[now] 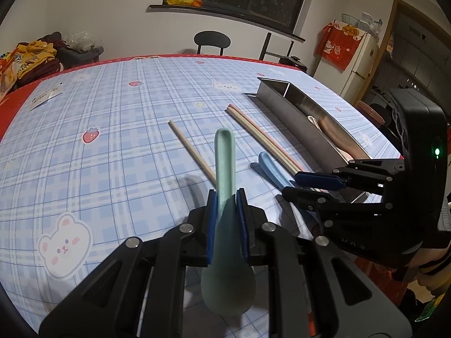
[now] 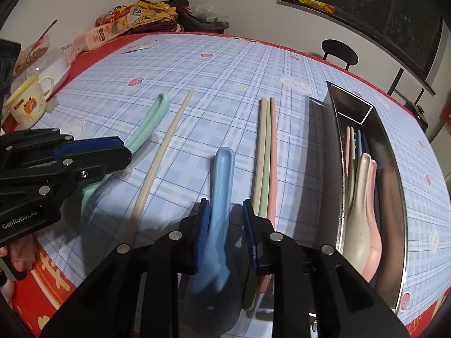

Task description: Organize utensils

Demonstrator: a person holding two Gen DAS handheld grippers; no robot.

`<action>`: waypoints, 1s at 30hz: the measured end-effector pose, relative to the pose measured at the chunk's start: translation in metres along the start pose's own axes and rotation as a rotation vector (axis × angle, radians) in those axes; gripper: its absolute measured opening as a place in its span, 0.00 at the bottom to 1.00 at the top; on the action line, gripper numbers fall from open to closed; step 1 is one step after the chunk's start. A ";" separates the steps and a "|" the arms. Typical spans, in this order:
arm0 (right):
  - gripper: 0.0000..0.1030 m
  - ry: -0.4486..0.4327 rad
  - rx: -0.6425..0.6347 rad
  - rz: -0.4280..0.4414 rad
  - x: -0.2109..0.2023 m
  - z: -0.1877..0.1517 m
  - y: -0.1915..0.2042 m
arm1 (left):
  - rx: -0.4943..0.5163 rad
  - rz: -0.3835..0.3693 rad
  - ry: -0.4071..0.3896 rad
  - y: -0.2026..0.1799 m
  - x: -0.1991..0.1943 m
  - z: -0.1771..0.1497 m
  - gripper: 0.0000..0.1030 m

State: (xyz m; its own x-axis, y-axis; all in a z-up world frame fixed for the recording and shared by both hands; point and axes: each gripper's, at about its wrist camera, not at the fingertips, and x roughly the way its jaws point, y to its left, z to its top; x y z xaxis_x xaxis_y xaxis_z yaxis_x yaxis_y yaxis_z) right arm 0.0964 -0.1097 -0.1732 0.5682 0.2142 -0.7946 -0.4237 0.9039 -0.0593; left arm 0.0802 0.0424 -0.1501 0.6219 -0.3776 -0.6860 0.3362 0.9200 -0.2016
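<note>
While left tongs [image 1: 227, 197] pinch green spoon [image 1: 224, 157], right tongs [image 2: 227, 211] spread around blue spoon [image 2: 222, 186]; four loose chopsticks [image 2: 265, 152].

Mug [image 2: 29, 101] at table edge; fridge [image 1: 359, 67] far right; chair [image 1: 212, 40] behind table.

Open tablecloth [image 1: 118, 129] left of the lone chopstick [image 1: 191, 149]; steel tray [image 1: 298, 124] walling the right.

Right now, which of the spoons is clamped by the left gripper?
The green spoon: the left gripper pinches its handle. The blue spoon lies between the right gripper's jaws.
</note>
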 end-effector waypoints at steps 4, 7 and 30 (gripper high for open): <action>0.20 -0.009 0.008 0.019 0.001 0.000 -0.001 | 0.002 0.001 -0.001 0.000 0.001 0.001 0.17; 0.17 -0.017 0.000 0.023 0.002 -0.001 0.001 | 0.002 0.001 -0.001 0.000 0.001 0.000 0.17; 0.13 -0.218 0.159 0.173 -0.063 -0.009 -0.031 | -0.021 -0.023 -0.128 -0.005 -0.050 0.003 0.17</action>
State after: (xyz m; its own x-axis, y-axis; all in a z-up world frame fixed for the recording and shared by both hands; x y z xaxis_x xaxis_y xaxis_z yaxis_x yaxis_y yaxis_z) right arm 0.0670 -0.1543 -0.1265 0.6428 0.4282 -0.6352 -0.4211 0.8902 0.1739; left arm 0.0499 0.0565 -0.1124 0.7002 -0.4074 -0.5863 0.3368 0.9126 -0.2319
